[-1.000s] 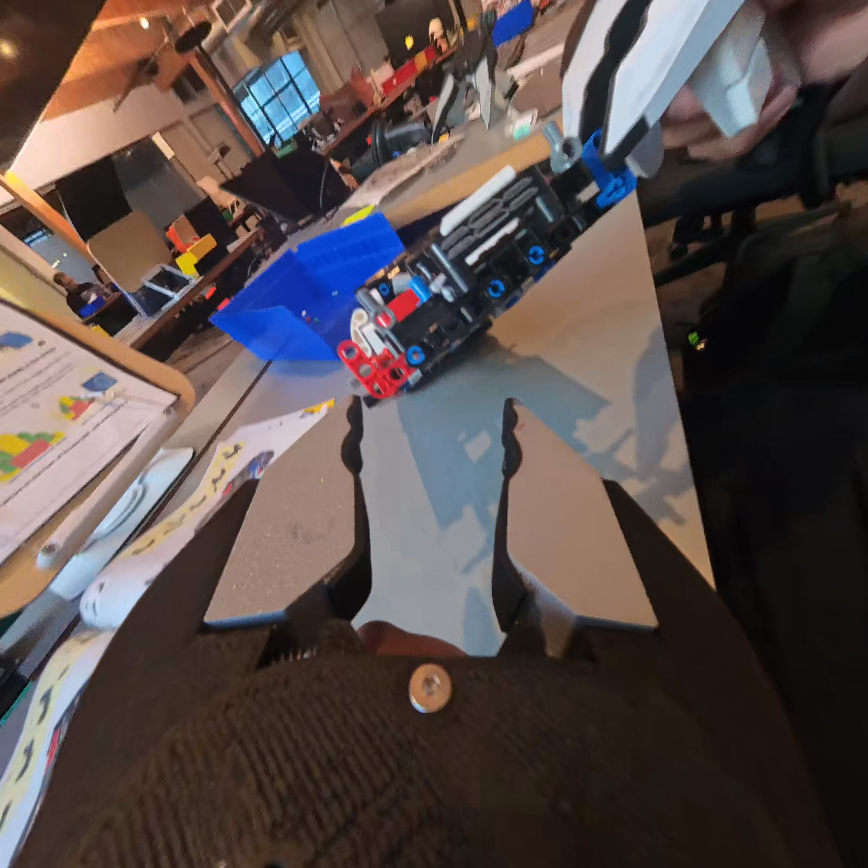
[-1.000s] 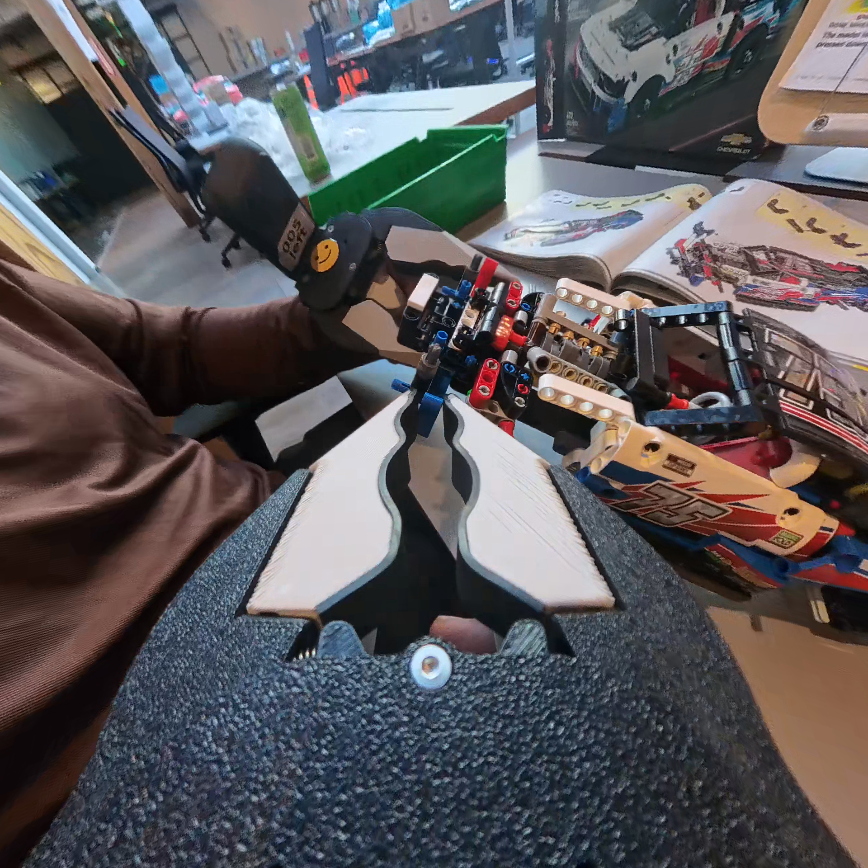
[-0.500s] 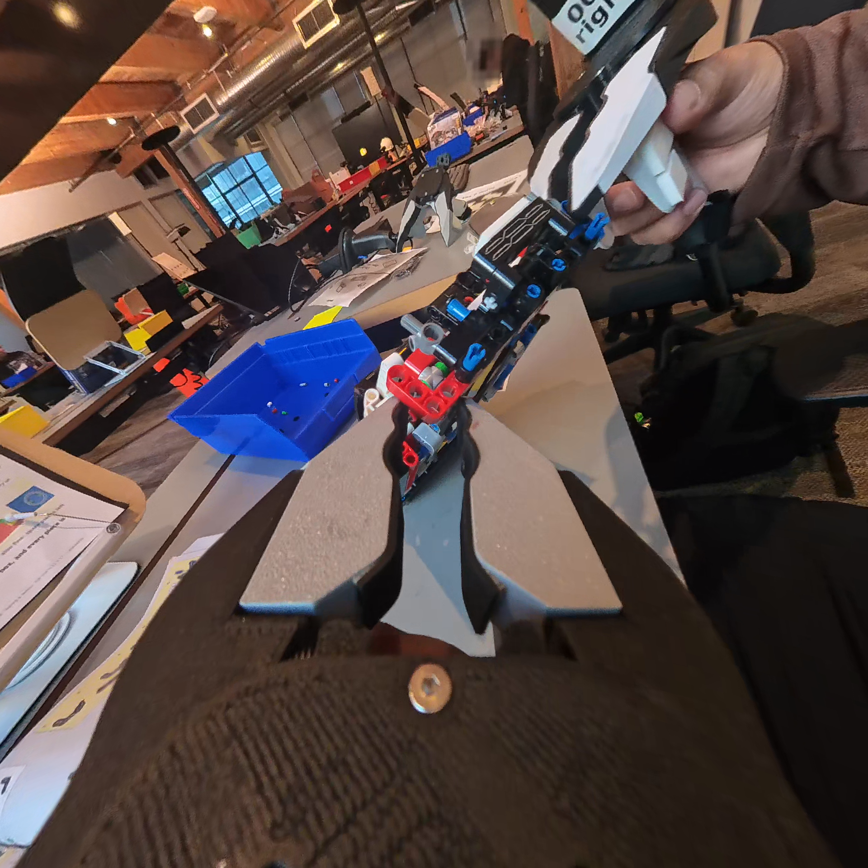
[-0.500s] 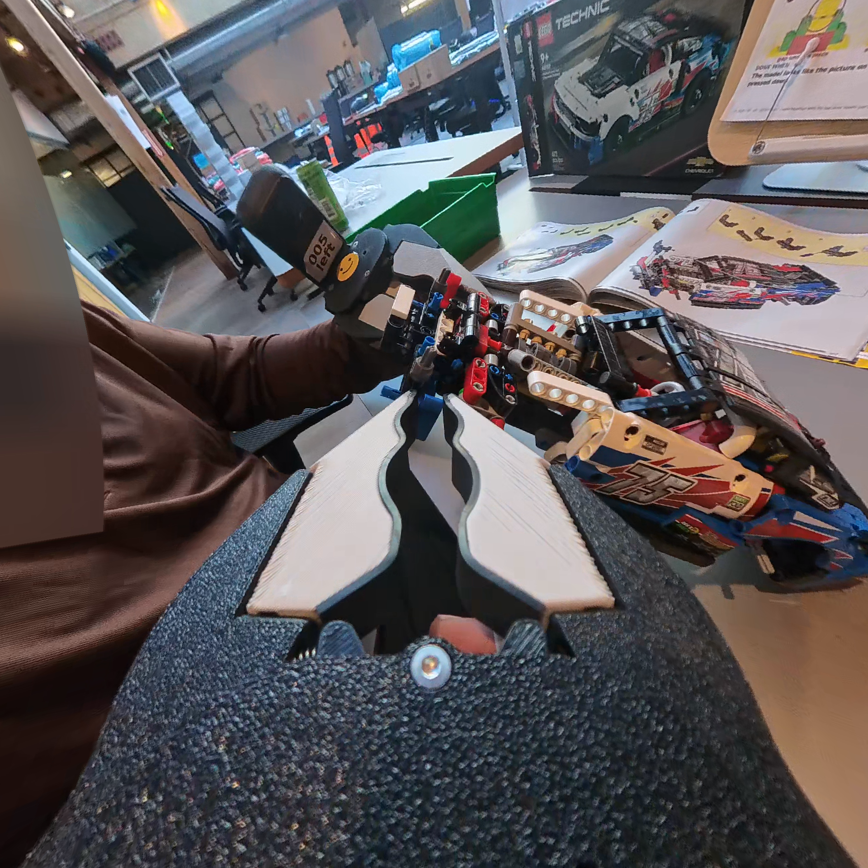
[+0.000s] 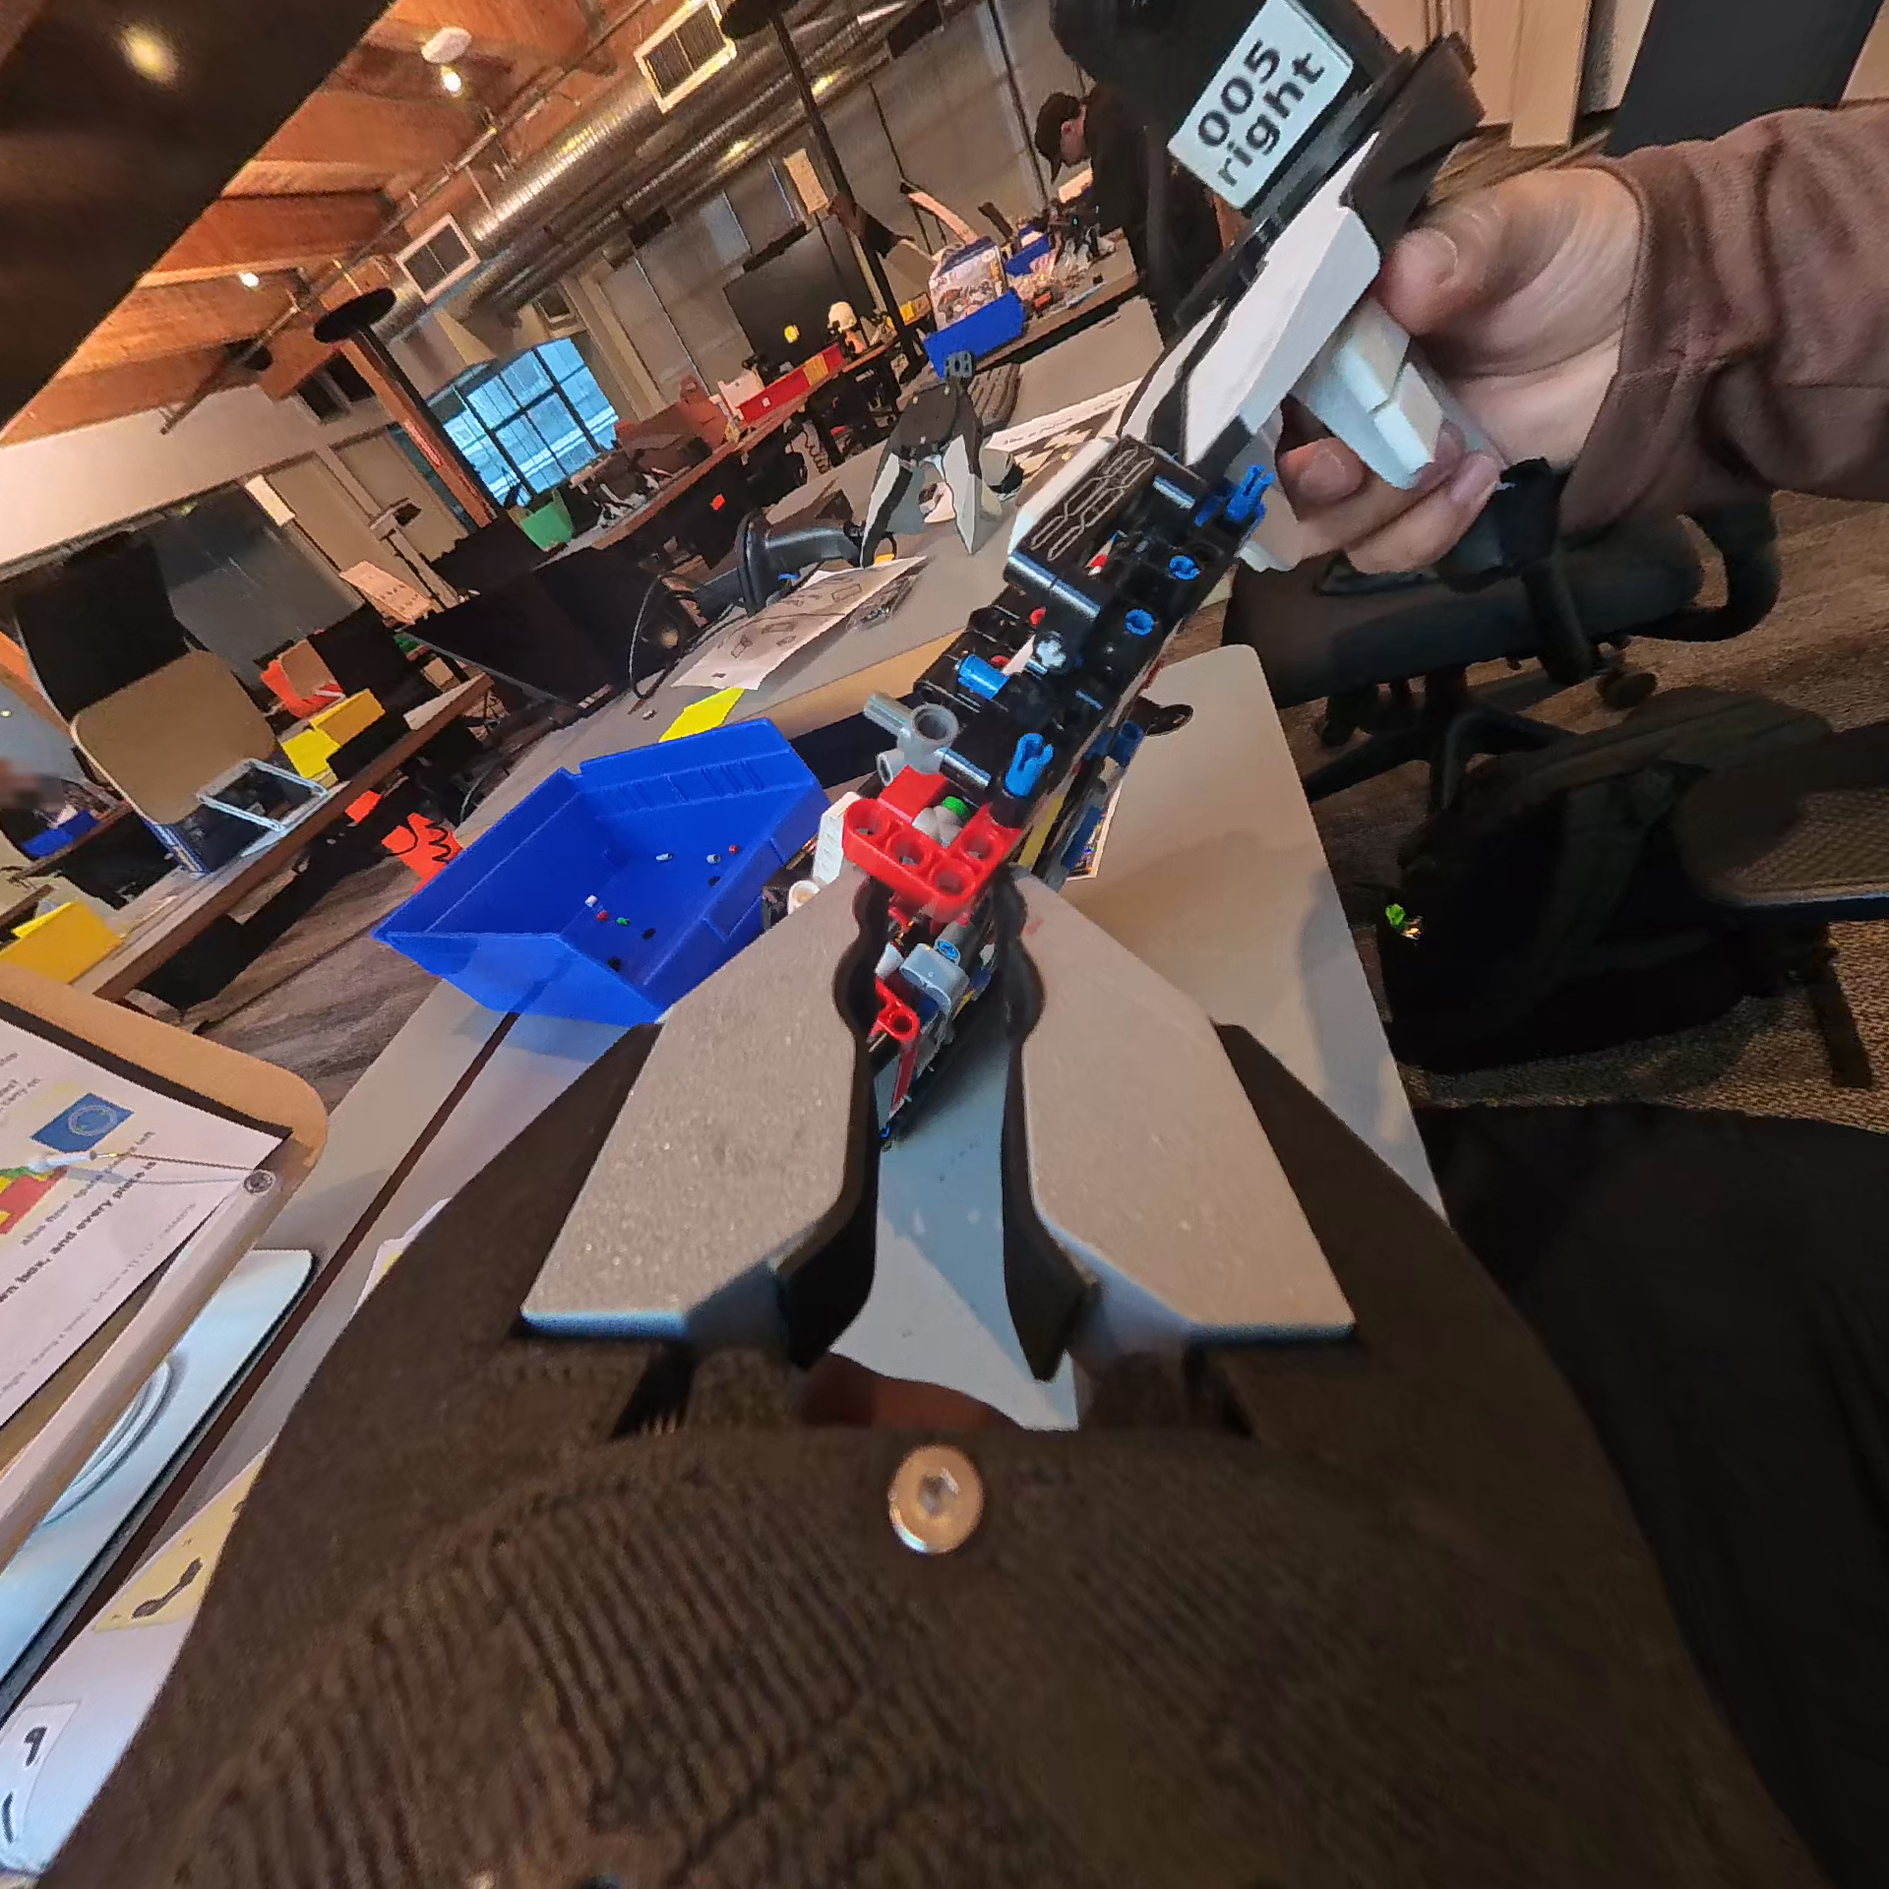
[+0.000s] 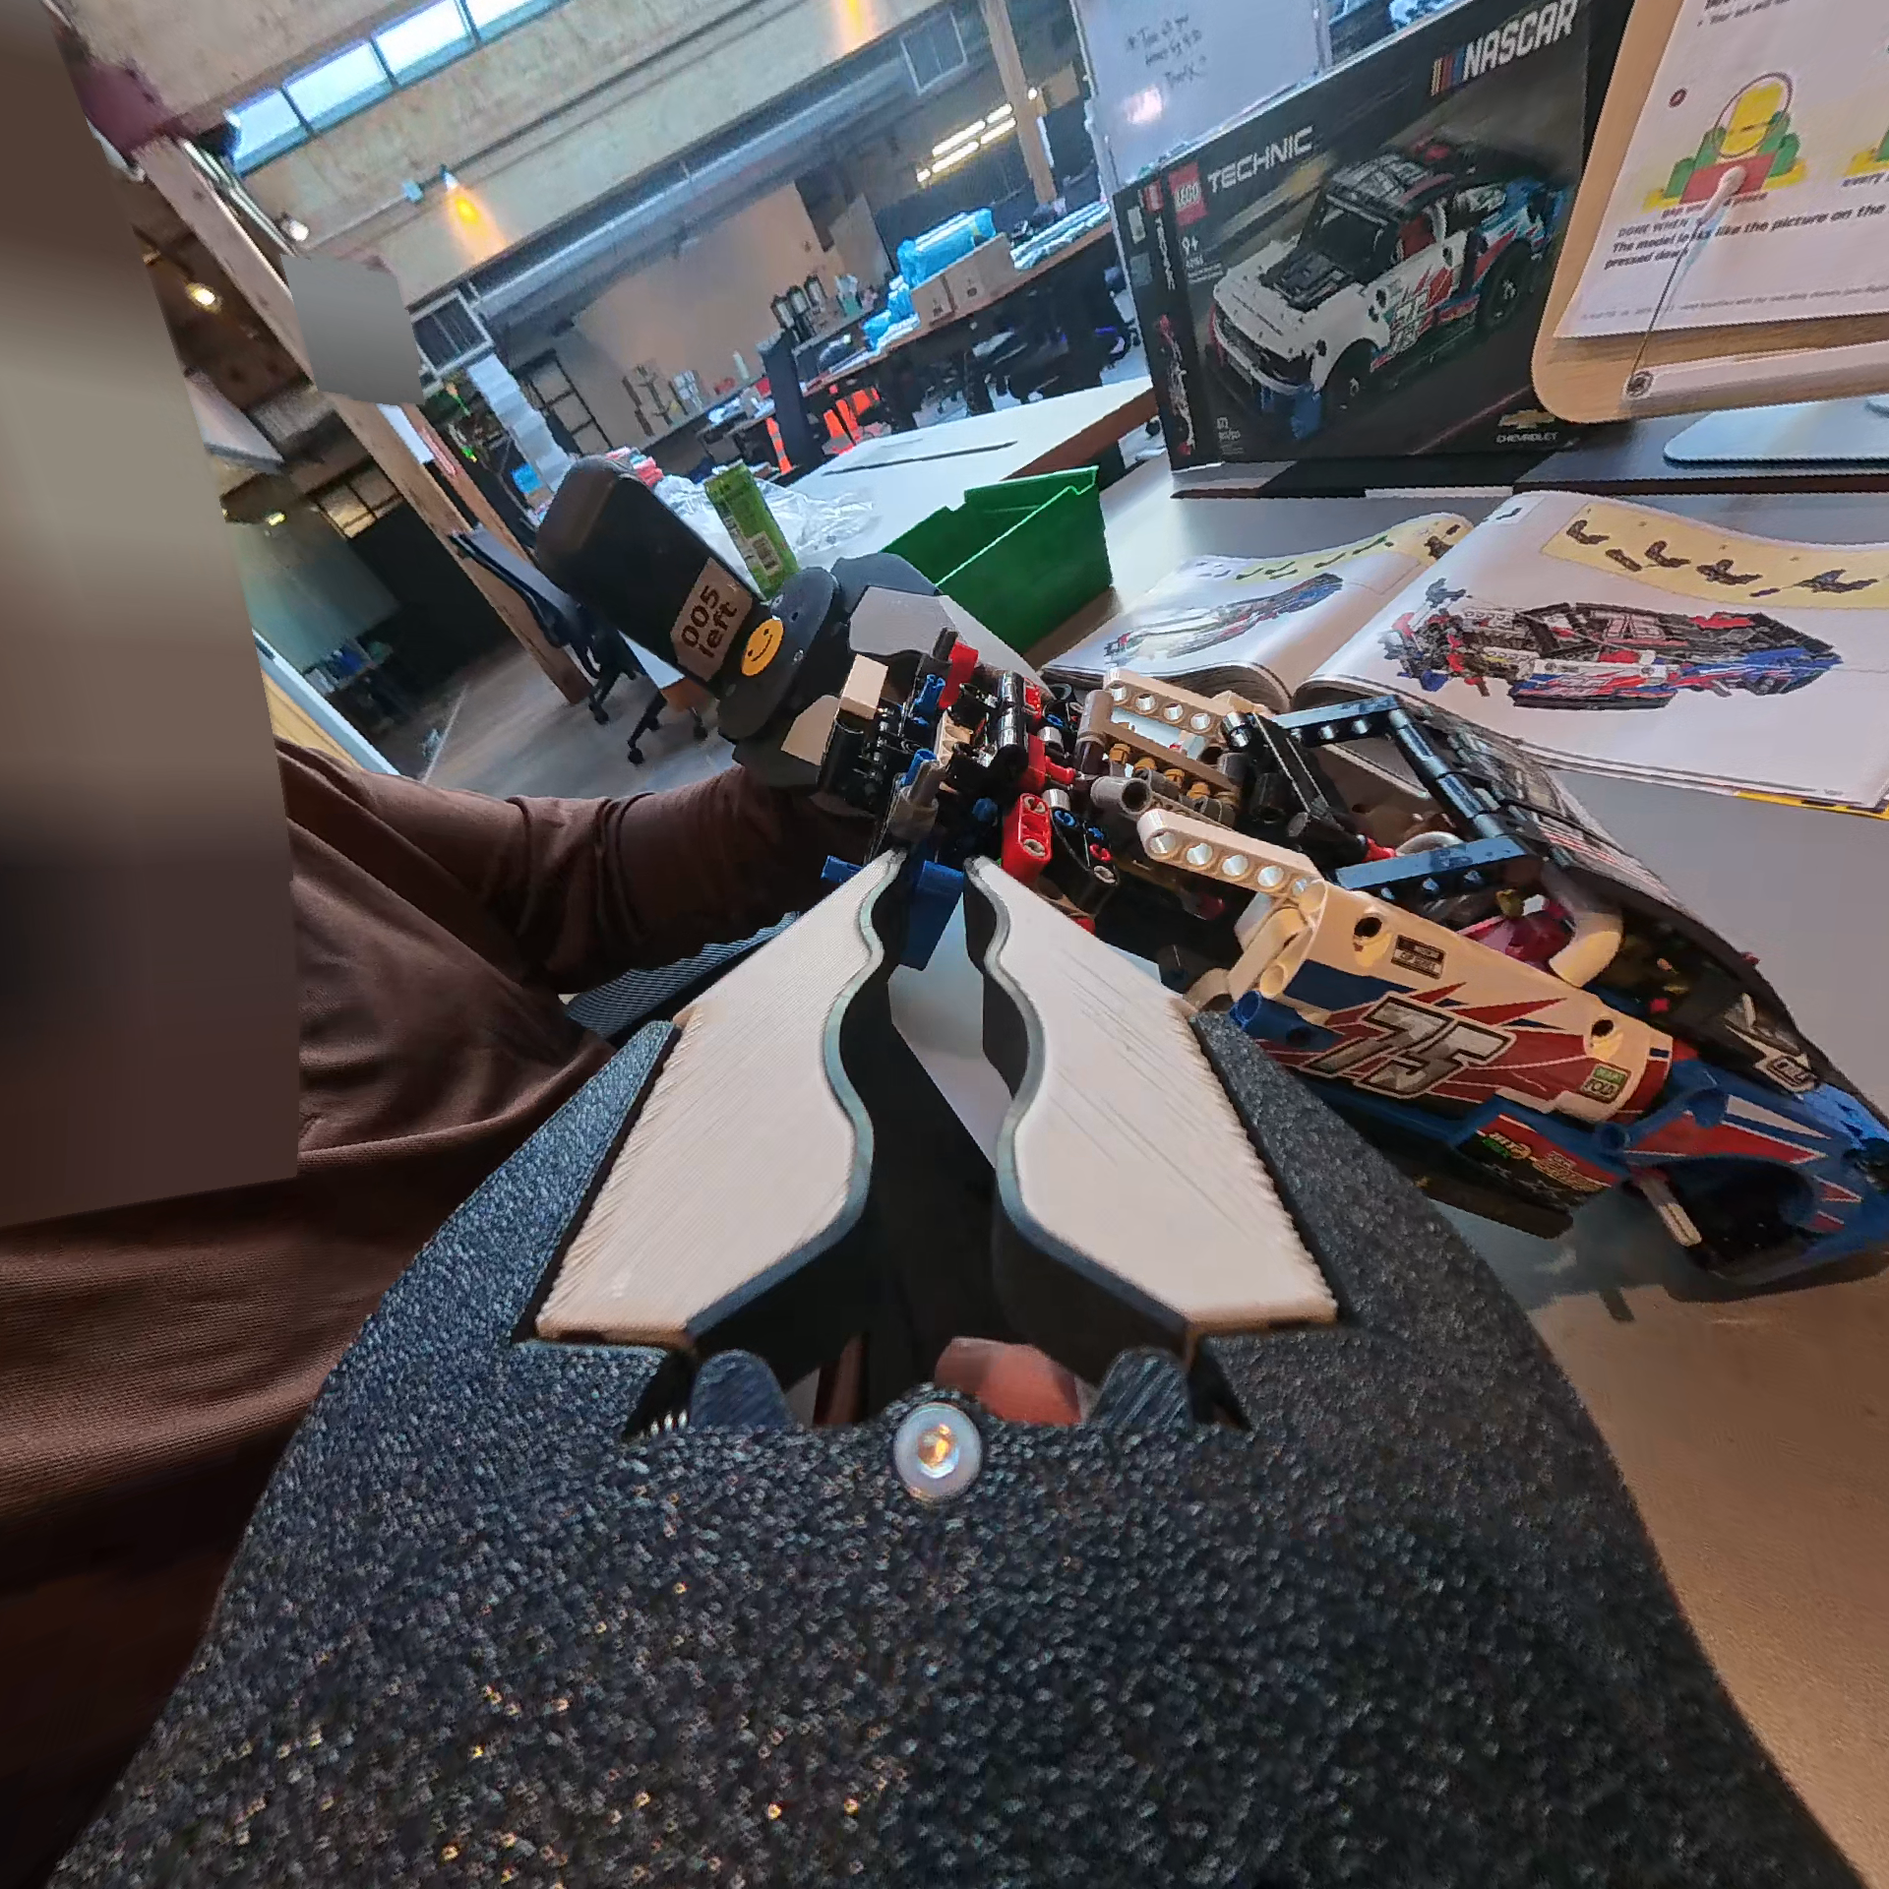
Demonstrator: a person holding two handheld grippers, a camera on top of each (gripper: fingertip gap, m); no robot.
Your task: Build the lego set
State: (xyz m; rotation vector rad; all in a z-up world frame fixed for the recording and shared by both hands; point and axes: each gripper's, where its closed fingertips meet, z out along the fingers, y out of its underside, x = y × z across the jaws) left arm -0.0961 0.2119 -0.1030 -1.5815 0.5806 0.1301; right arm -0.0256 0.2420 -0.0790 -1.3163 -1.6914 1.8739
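Note:
The partly built lego race car [image 6: 1431, 1032] has a white, red and blue side panel and an open black frame. My left gripper [image 5: 935, 894] is shut on the car's front end at a red beam [image 5: 925, 843], and it also shows in the right wrist view [image 6: 869, 705]. The car [image 5: 1063, 634] slants up from it, held above the table. My right gripper [image 6: 935, 864] is shut on a small blue piece [image 6: 925, 915] at the car's other end. In the left wrist view, the right gripper [image 5: 1227, 480] pinches that blue piece [image 5: 1242, 498].
A blue bin [image 5: 613, 889] with a few small parts stands on the grey table [image 5: 1206, 900]. An open instruction booklet [image 6: 1533, 634], a green bin [image 6: 1022, 552], the set's box [image 6: 1360, 286] and a sheet on a stand [image 6: 1738, 204] are behind the car. An office chair [image 5: 1533, 593] stands beyond the table's edge. The tips of one gripper are about 9 centimetres away from the tips of the other.
My left gripper was open and short of the car; it has moved in and shut on the car's red front end. The car has tilted up off the table between both grippers.

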